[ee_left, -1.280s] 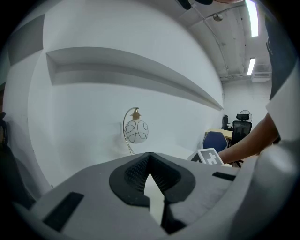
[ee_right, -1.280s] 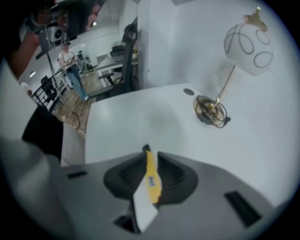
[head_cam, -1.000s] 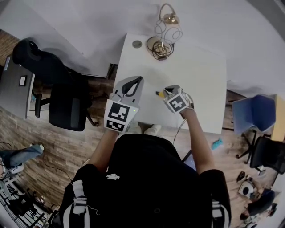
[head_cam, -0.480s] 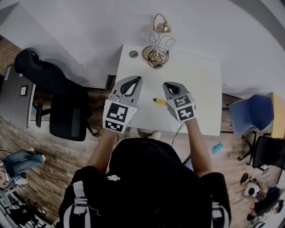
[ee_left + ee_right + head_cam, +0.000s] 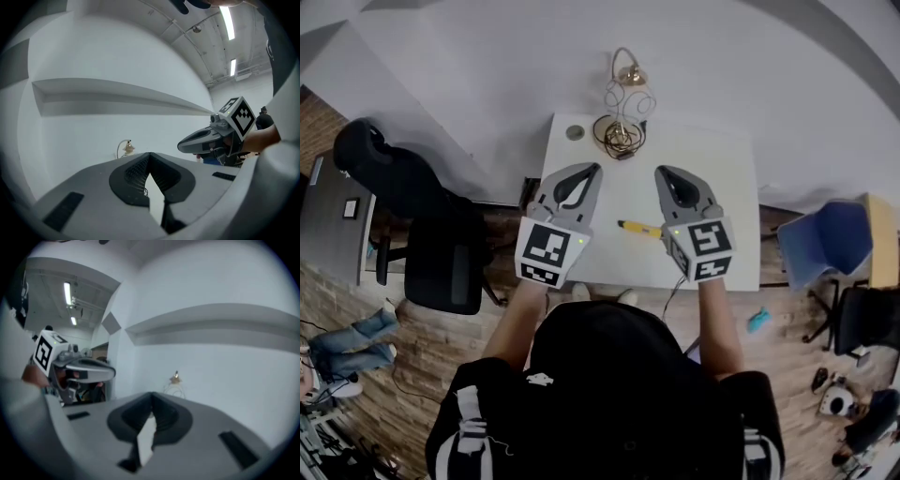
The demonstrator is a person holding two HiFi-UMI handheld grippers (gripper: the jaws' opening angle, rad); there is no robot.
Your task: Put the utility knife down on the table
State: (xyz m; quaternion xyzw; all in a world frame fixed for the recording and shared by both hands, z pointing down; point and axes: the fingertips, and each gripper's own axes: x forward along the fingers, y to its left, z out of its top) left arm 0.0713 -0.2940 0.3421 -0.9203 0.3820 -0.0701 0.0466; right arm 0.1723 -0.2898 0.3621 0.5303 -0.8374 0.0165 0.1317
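The yellow utility knife (image 5: 638,229) lies flat on the white table (image 5: 717,178), near its front edge, with nothing touching it. Both grippers hang in the air above the table and point away from me, about level. My left gripper (image 5: 594,168) is left of the knife, its jaws shut and empty, as the left gripper view (image 5: 149,155) shows. My right gripper (image 5: 663,172) is above and just right of the knife, jaws also shut on nothing (image 5: 151,395). Each gripper view catches the other gripper beside it.
A gold lamp with a coil of cable (image 5: 620,131) stands at the table's far edge, beside a small round disc (image 5: 574,132). A black office chair (image 5: 431,225) is left of the table, a blue chair (image 5: 825,239) to the right. White wall lies behind.
Both grippers have risen off the table, the right one much more. The right gripper tipped up from pointing down at the knife to nearly level. The knife stayed on the table.
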